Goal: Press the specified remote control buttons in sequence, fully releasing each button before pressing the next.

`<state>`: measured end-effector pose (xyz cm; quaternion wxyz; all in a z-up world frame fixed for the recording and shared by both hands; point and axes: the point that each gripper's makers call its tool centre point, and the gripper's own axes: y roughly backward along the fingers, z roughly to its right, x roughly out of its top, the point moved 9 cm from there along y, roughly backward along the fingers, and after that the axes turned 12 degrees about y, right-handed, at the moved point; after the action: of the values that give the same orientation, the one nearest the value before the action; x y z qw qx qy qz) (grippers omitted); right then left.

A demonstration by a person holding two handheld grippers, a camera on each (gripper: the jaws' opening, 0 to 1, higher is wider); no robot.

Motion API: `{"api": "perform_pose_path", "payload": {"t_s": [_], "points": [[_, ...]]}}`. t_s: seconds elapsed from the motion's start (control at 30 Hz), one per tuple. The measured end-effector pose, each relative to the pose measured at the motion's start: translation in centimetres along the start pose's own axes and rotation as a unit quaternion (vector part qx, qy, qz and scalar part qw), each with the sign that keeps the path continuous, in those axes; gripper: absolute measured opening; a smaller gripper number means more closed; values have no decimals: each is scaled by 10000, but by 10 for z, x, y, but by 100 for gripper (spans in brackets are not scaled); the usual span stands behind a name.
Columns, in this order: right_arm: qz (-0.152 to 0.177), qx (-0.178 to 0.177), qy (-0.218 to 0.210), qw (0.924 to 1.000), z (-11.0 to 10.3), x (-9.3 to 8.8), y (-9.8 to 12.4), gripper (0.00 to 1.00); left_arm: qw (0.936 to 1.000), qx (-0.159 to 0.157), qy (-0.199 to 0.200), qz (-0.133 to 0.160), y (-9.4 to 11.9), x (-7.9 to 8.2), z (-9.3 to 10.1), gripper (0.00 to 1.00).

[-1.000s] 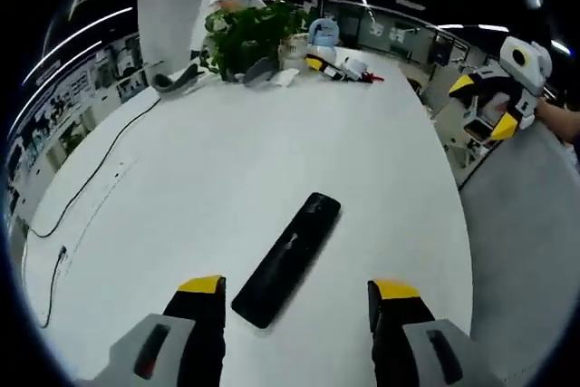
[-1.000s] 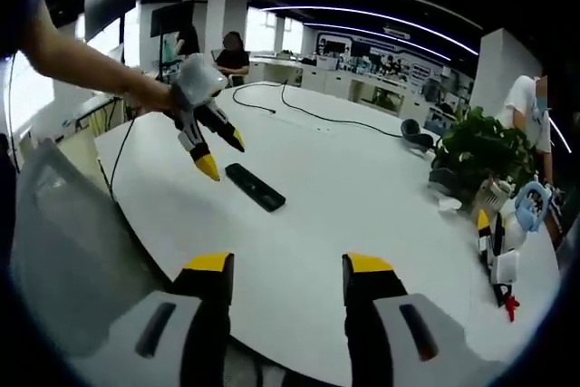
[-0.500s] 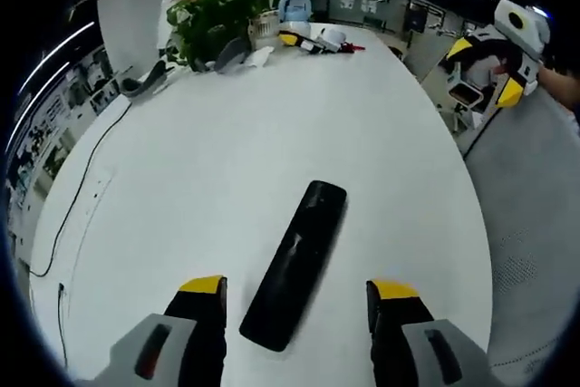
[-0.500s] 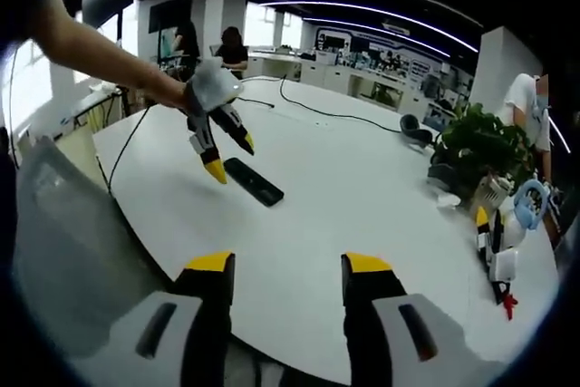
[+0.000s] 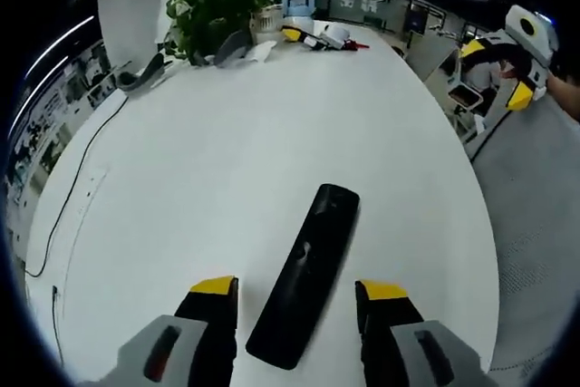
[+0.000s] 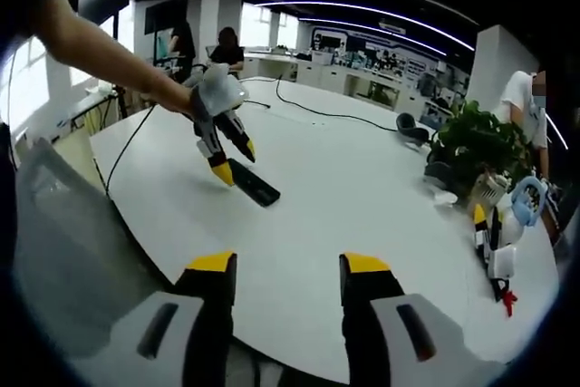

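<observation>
White desk (image 5: 227, 133), near edge: left gripper (image 5: 294, 295) (jaws parted, empty) should descend squarely onto the remote control (image 5: 306, 271).

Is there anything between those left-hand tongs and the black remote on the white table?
Nothing visible. The remote lies bare on the white table, its near end between the open left tongs; the plant stands far off.
</observation>
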<state>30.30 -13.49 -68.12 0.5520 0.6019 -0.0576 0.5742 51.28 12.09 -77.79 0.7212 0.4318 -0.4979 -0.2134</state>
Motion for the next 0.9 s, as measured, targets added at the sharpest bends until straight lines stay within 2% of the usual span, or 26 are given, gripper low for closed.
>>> {"api": "perform_pose_path", "payload": {"t_s": [0.27, 0.8, 0.9], "points": [[0, 21, 5, 10000, -1, 0, 0, 46, 9999, -6, 3, -130, -9, -2, -1, 56], [8, -22, 57, 10000, 0, 0, 1, 44, 10000, 50, 45, 8, -11, 2, -4, 52], [7, -22, 119, 9999, 0, 1, 1, 40, 10000, 50, -12, 34, -11, 2, -3, 51]]}}
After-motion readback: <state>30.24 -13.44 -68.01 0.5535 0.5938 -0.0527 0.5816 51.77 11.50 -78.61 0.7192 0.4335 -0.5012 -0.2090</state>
